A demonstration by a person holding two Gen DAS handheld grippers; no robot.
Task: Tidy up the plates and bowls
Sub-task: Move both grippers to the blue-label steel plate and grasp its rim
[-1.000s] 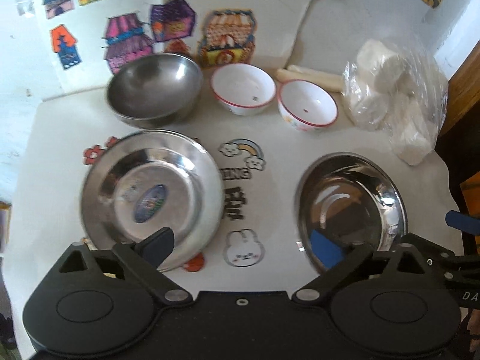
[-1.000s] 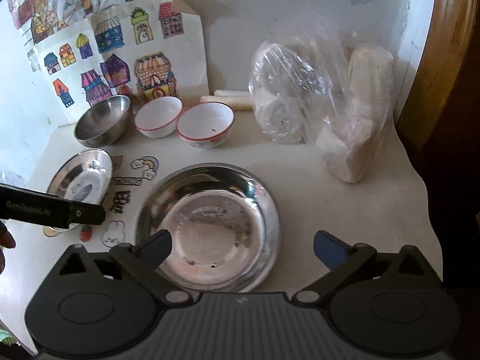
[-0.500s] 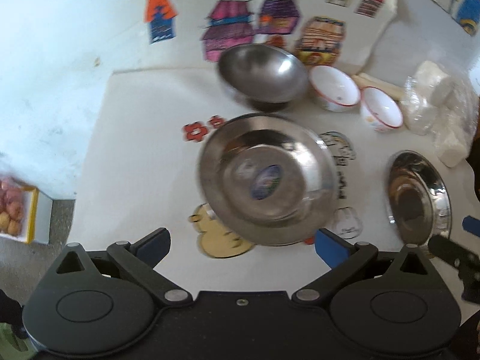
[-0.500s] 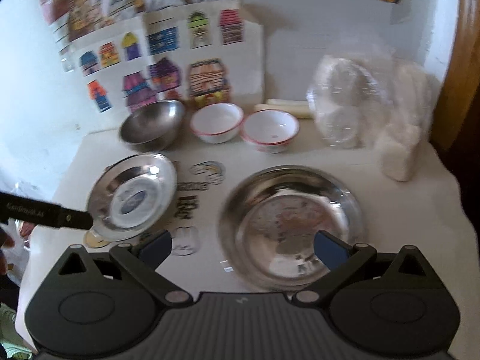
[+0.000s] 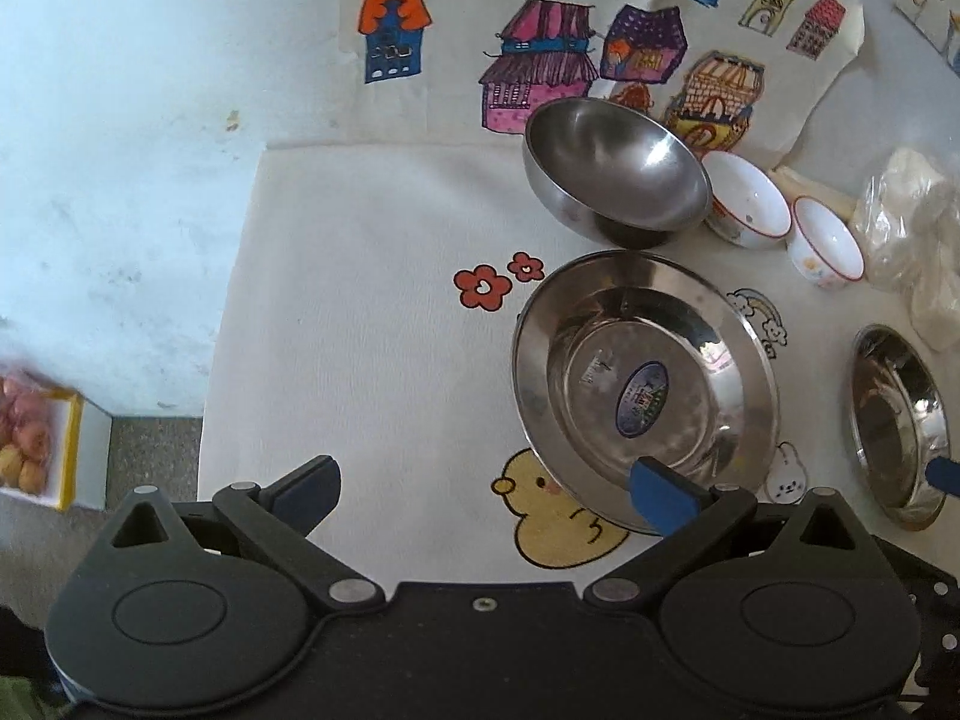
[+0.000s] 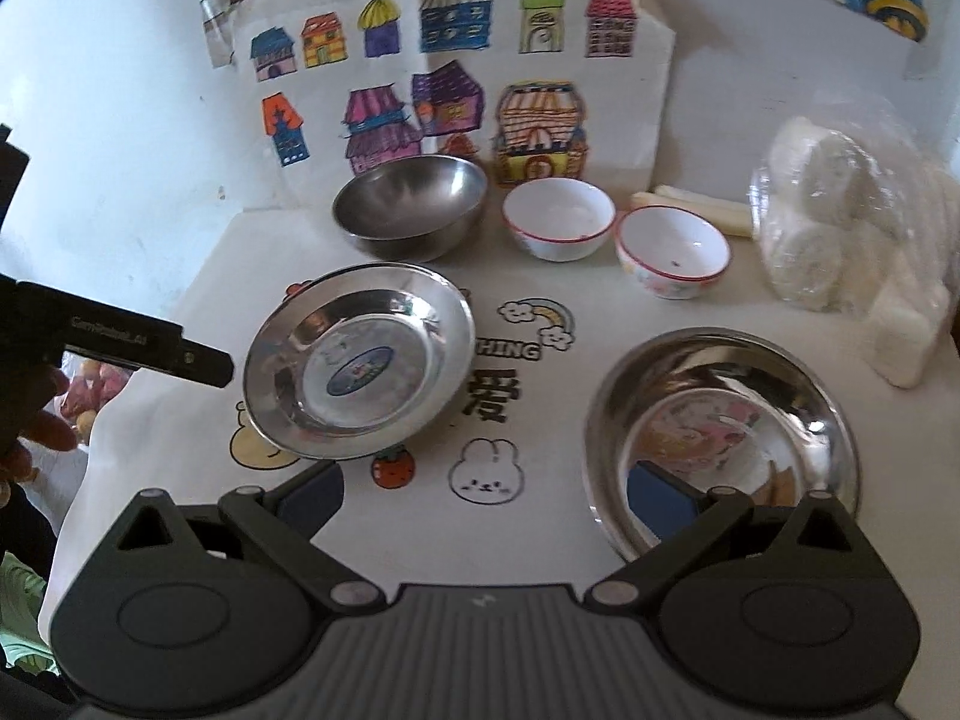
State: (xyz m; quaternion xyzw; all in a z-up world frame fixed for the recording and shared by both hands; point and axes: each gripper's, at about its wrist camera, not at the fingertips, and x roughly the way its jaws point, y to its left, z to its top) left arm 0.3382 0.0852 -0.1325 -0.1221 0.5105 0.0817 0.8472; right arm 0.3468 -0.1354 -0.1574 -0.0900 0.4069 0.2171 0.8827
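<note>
Two steel plates lie on the white cloth: the left plate [image 5: 645, 384] [image 6: 360, 360] has a blue sticker, the right plate [image 6: 720, 438] [image 5: 900, 420] is plain. Behind them stand a steel bowl [image 6: 411, 204] [image 5: 612, 174] and two white red-rimmed bowls [image 6: 558, 216] [image 6: 672, 249]. My left gripper [image 5: 480, 489] is open and empty, its right finger over the left plate's near rim. My right gripper [image 6: 486, 495] is open and empty, its right finger over the right plate's near rim. The left gripper's body [image 6: 120, 342] shows in the right wrist view.
A clear bag of white rolls [image 6: 852, 240] sits at the right by the wall. A pale stick [image 6: 690, 204] lies behind the small bowls. Paper house drawings [image 6: 450, 78] lean on the back wall. A box of fruit [image 5: 30, 438] is off the table's left edge.
Both grippers have swung left. The left plate now sits at the right of the left wrist view, and the right plate at the right of the right wrist view. Nothing was grasped.
</note>
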